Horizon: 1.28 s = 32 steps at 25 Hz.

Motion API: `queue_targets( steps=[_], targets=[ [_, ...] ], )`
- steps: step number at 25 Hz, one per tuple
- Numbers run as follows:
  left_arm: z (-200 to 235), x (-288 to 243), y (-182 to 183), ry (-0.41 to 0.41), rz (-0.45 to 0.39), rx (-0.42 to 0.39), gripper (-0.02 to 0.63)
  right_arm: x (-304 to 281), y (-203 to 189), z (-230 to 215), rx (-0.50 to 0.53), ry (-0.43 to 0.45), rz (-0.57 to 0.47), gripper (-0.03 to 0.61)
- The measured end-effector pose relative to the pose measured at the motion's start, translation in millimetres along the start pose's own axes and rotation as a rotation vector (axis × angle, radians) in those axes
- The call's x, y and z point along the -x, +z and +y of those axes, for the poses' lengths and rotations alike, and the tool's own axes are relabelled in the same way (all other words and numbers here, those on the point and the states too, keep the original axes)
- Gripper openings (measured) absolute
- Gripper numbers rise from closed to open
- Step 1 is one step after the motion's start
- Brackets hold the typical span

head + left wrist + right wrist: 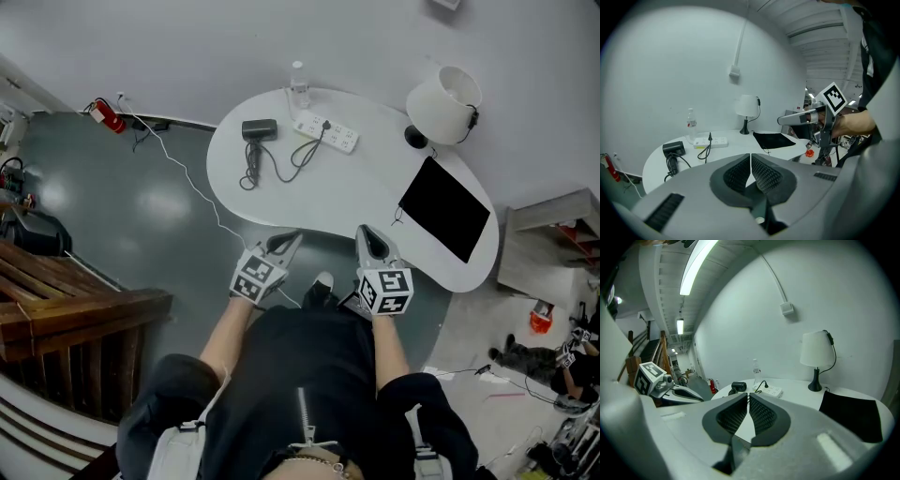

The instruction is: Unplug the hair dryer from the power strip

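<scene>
Both grippers are held side by side and apart, near the near edge of the white table [375, 202], pointing toward it.

Left gripper [289, 240]: jaws together, ribbed pads meeting at the tips, nothing between them.

Right gripper [367, 234]: jaws likewise together and empty.

Black mat [444, 209]: flat on the table, beyond the right jaws and to their right, the closest object to them.

Hair dryer [259, 129]: black, lying on the table well beyond the left jaws and slightly to their left. Its cord [298, 157] is partly bunched beside the handle and partly looped toward the strip.

Power strip [337, 137]: white, on the far side of the table, well ahead of both pairs of jaws and roughly between their lines, just right of the dryer. The black plug [325, 125] sits in it, untouched by either gripper.

Bottle [299, 86]: clear, upright, just behind the strip's left end.

Lamp [443, 103]: white shade on a dark base, at the far edge, far right of the right jaws.

Fire extinguisher [105, 114]: red, on the floor by the wall, far left of the left jaws.
</scene>
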<state>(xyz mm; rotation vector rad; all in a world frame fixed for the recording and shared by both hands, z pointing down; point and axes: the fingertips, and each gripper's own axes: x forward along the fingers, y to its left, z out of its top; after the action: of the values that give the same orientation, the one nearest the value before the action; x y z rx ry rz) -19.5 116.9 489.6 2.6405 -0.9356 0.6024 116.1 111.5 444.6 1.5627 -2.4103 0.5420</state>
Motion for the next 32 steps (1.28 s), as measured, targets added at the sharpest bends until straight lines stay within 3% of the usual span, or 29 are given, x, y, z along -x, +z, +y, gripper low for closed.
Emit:
queue_targets(
  steps=[8,21,32],
  targets=[
    [15.2,-34.6,18.8,0.048,0.015,-0.002,0.015,-11.8,8.2,-41.8,-0.013,0.022,0.003,0.006],
    [44.4,-89.6,42.6,0.038,0.047,-0.041,0.015,-28.9,39.3,-87.8,0.002,0.008,-0.028,0.006],
    [112.6,-129.1,74.0,0.030,0.053,-0.078,0.015,-73.8,51.6,-95.9,0.009,0.004,0.015,0.006]
  ],
)
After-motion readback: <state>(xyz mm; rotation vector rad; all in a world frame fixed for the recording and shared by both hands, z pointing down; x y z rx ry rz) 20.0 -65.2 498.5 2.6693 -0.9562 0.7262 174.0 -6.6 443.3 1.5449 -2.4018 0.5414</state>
